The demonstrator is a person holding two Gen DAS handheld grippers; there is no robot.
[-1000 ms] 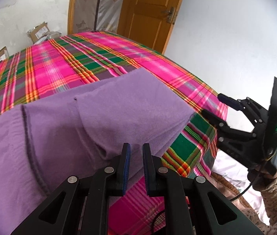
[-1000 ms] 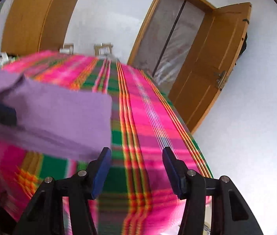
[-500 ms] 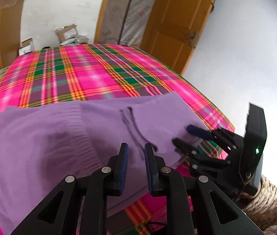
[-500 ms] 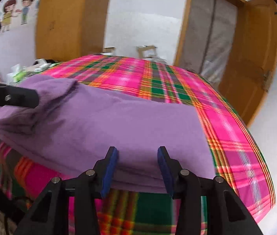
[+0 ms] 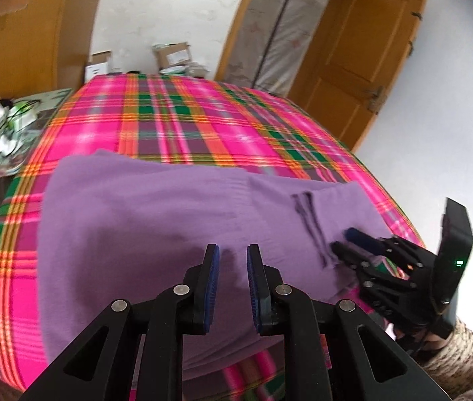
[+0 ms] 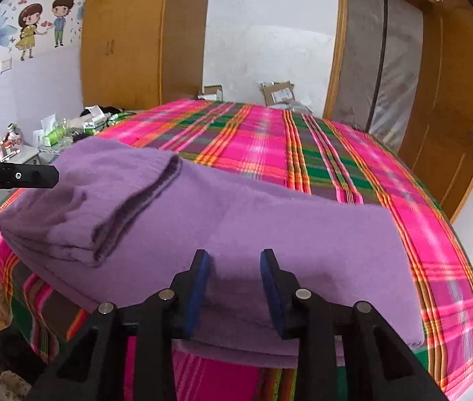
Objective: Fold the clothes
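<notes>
Low in both frames, the purple sweater [image 5: 169,214] lies beyond the left gripper [image 5: 233,254], its jaws narrowly parted and empty, and the right gripper [image 6: 234,257], its jaws closing on nothing.

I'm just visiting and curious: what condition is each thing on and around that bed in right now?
Purple sweater: lying on the bed, one sleeve folded over.
Plaid bedspread: spread flat.
Left gripper: slightly open over the sweater, gripping nothing.
Right gripper: closing at the sweater's near edge.
Wooden door: standing open.
</notes>
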